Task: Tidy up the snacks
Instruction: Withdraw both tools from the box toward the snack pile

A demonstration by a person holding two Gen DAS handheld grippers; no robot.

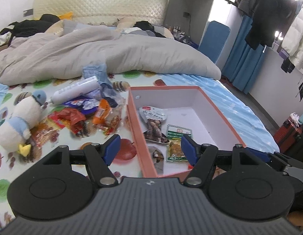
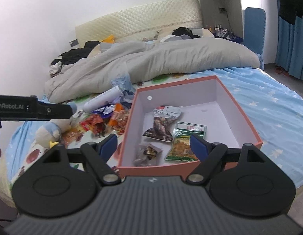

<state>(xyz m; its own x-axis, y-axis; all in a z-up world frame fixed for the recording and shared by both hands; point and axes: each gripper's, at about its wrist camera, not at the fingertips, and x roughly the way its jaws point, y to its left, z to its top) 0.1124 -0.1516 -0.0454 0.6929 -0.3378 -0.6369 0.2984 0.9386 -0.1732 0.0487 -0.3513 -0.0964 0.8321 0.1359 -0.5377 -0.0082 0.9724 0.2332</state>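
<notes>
Bed sheet [image 2: 269, 101] carries an orange cardboard box [image 2: 239, 117] with three snack packets; both claws, left [image 1: 150, 149] and right [image 2: 153, 146], gape wide, holding nothing.

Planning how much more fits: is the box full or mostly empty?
Mostly empty: the box holds three packets near its front; bare floor behind them.

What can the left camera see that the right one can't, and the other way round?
Only the left view shows the hanging clothes and a red suitcase. Only the right view shows the left gripper's body from the side. Both show the orange box holding three snack packs, the snack pile beside it, the plush duck, the white bottle and the grey duvet. Both grippers are open and empty.
</notes>
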